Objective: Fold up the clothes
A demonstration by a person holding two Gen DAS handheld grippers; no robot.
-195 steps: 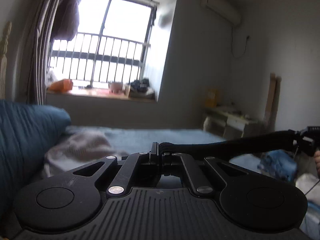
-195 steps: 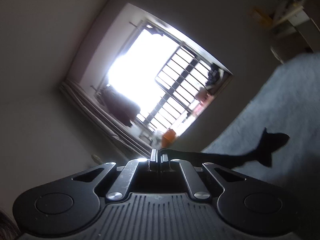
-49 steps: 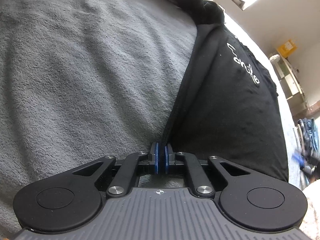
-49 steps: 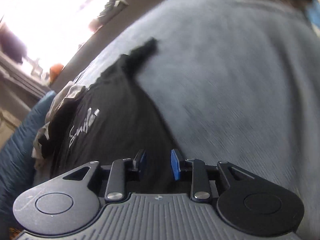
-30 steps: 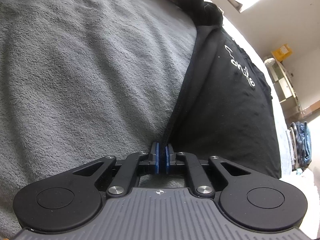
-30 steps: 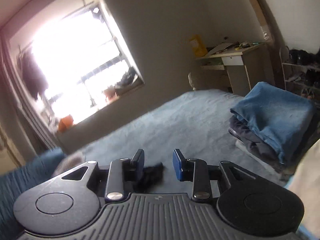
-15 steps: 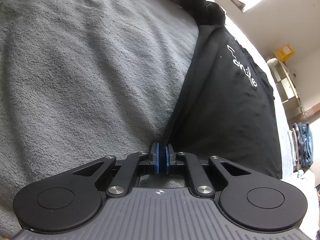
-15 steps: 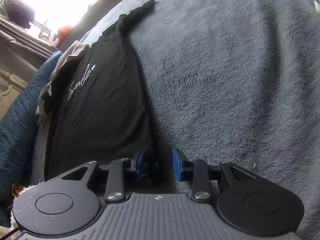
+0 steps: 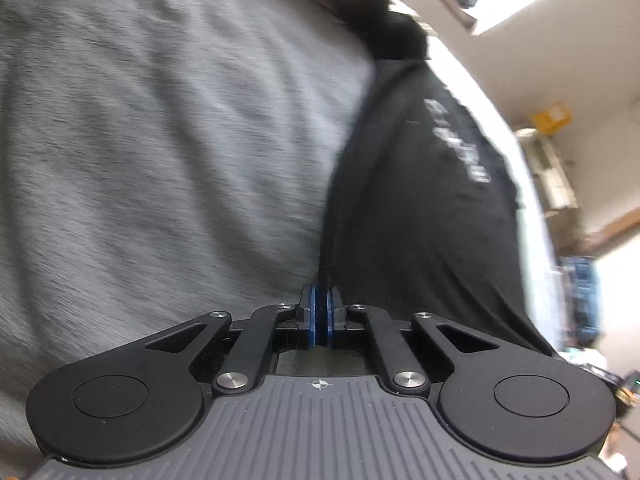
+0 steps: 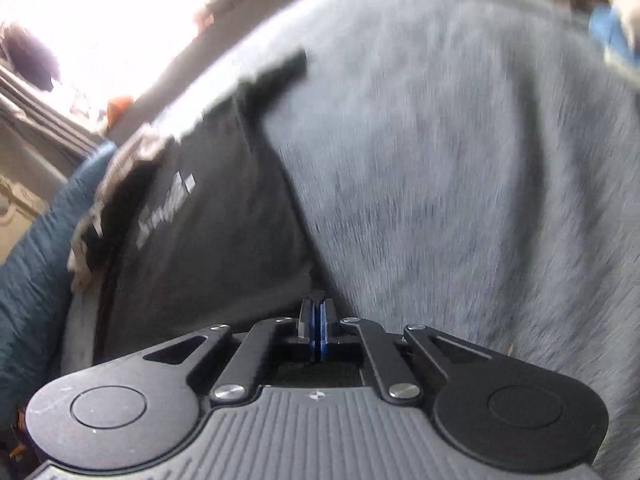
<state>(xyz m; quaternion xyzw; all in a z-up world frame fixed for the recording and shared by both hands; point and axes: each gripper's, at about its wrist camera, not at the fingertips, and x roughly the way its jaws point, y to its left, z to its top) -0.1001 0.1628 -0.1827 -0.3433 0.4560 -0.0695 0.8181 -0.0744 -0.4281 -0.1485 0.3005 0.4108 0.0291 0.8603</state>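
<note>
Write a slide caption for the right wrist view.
Right gripper shut on the black T-shirt's hem corner on a grey fleece blanket.

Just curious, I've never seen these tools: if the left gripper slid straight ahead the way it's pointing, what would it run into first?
Probably more of the black T-shirt itself: the left gripper is shut on its edge, which runs straight ahead over the grey blanket. Depth is blurry, so that's a guess.

white lettering is seen printed on the black t-shirt (image 9: pixel 432 208), but it is smeared by motion blur in both wrist views and cannot be read. no other text, label or number is legible.
</note>
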